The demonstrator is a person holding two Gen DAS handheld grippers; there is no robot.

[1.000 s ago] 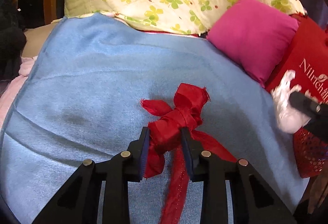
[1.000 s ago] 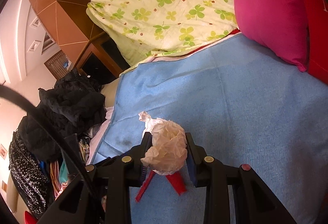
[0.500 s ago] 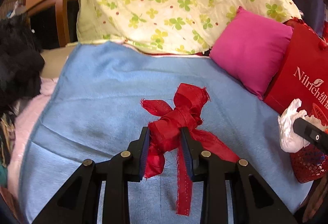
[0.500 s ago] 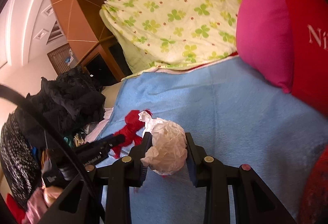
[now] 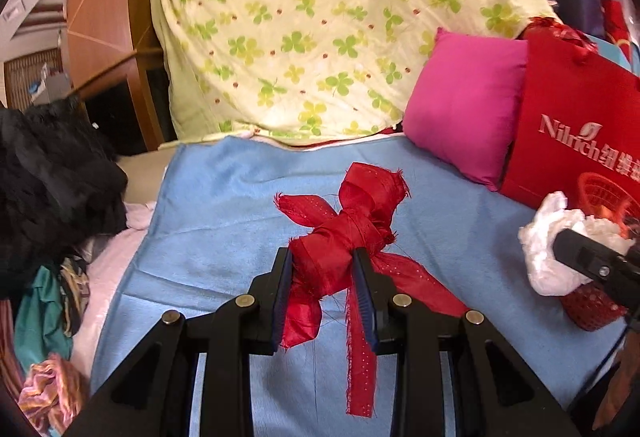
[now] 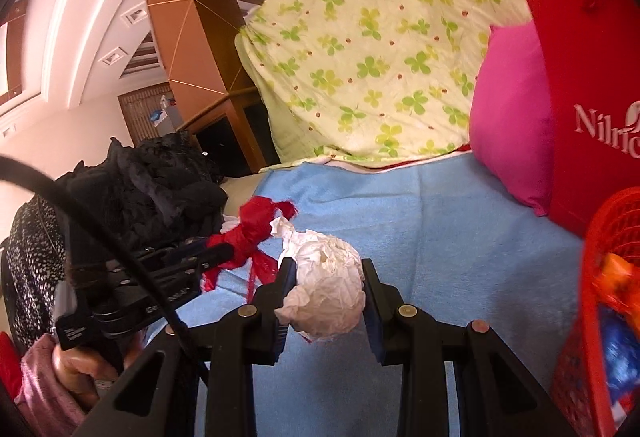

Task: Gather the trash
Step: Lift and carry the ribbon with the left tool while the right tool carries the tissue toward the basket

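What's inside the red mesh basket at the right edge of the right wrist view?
Red mesh basket: something orange and something blue show through the top and wall, too blurred to identify. The rest is cut off by the frame.

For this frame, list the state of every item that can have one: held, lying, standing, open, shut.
left tool: shut on the red ribbon bundle.
red ribbon bundle: knotted, held above the blue blanket, tails hanging.
right tool: shut on the crumpled white paper.
crumpled white paper: balled up, held.
red mesh basket: open-topped, holds colourful items.
red paper bag: standing upright.
pink cushion: leaning on the bag.
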